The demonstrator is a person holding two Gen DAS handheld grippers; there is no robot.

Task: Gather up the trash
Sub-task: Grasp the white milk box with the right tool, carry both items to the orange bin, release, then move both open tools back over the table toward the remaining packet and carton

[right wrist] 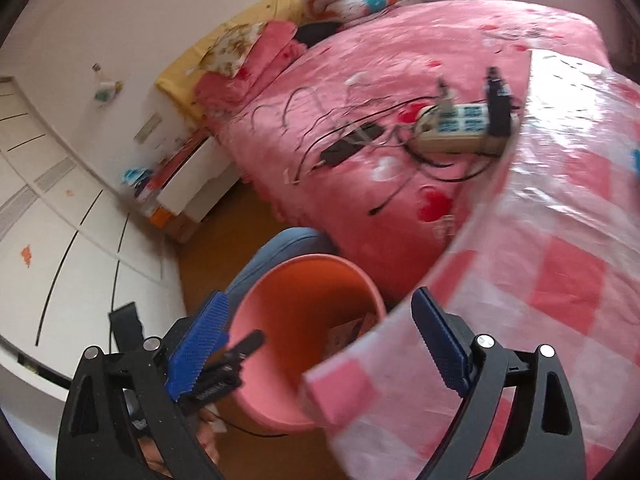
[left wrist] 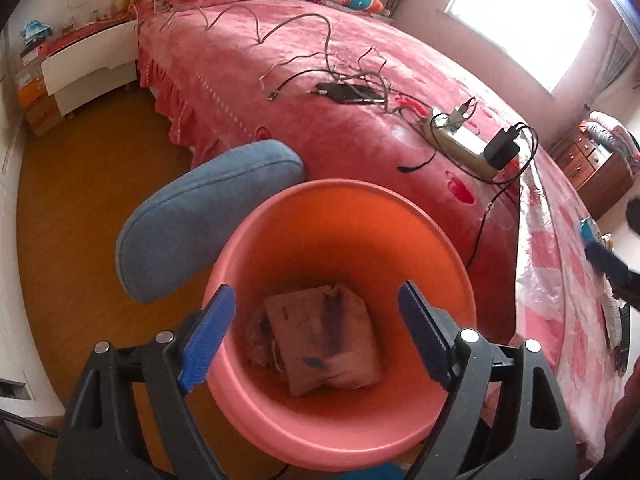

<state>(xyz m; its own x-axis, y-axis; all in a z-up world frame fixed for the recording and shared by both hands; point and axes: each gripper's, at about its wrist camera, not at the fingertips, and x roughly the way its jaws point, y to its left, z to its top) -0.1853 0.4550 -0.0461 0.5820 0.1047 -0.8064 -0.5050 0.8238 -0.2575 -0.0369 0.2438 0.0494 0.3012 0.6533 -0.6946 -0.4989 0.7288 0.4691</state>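
Hovering over the bin (left wrist: pixel 340 216), both grippers (left wrist: pixel 316 336) (right wrist: pixel 320 344) gape empty; packet (left wrist: pixel 324 344) dropped inside; next, seek more trash.

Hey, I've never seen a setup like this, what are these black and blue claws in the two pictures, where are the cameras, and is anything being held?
These are two hand-held grippers, each carrying a fisheye camera that looks along its fingers. One picture comes from the left gripper, directly above a pink bin with a crumpled packet inside. The other comes from the right gripper, off to the side, near a pink checked cloth. On the bed lie cables and a power strip. Both grippers are open and hold nothing.
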